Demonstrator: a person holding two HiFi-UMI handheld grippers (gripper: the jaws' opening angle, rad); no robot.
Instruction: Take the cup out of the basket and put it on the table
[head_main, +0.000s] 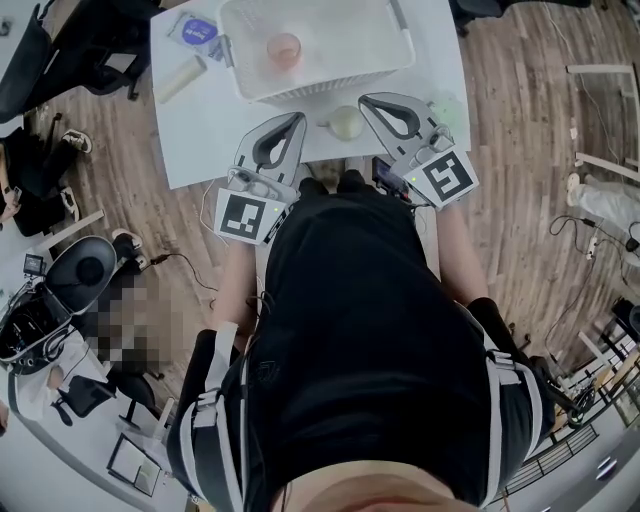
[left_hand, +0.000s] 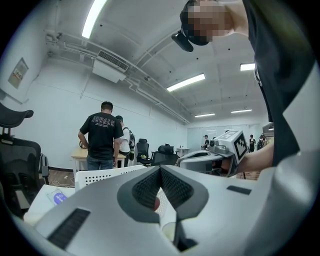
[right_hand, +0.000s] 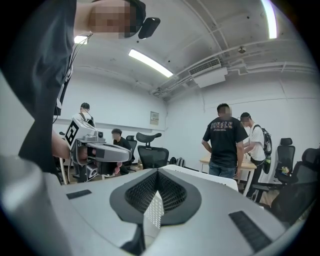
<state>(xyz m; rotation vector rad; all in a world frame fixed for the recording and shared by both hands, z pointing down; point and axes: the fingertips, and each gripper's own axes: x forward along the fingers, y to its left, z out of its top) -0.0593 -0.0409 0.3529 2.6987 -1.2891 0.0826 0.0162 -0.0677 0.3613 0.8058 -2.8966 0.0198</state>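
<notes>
A white perforated basket (head_main: 400, 55) stands at the far side of the white table (head_main: 205, 140), with a pink cup (head_main: 285, 48) upright inside it. A pale cup (head_main: 346, 122) sits on the table just in front of the basket, between my two grippers. My left gripper (head_main: 299, 120) is shut and empty, its tip to the left of the pale cup. Just right of that cup, my right gripper (head_main: 366, 100) is shut and empty too. In the left gripper view the jaws (left_hand: 160, 168) meet, pointing at the basket (left_hand: 100, 175). The right gripper (right_hand: 157, 172) faces the basket rim (right_hand: 200, 176).
A tan roll (head_main: 182, 77) and a blue-labelled packet (head_main: 197, 30) lie on the table's left part. A pale green object (head_main: 447, 105) rests near the right edge. Office chairs (head_main: 80, 270) stand on the floor at left. People (left_hand: 101, 135) stand at a far desk.
</notes>
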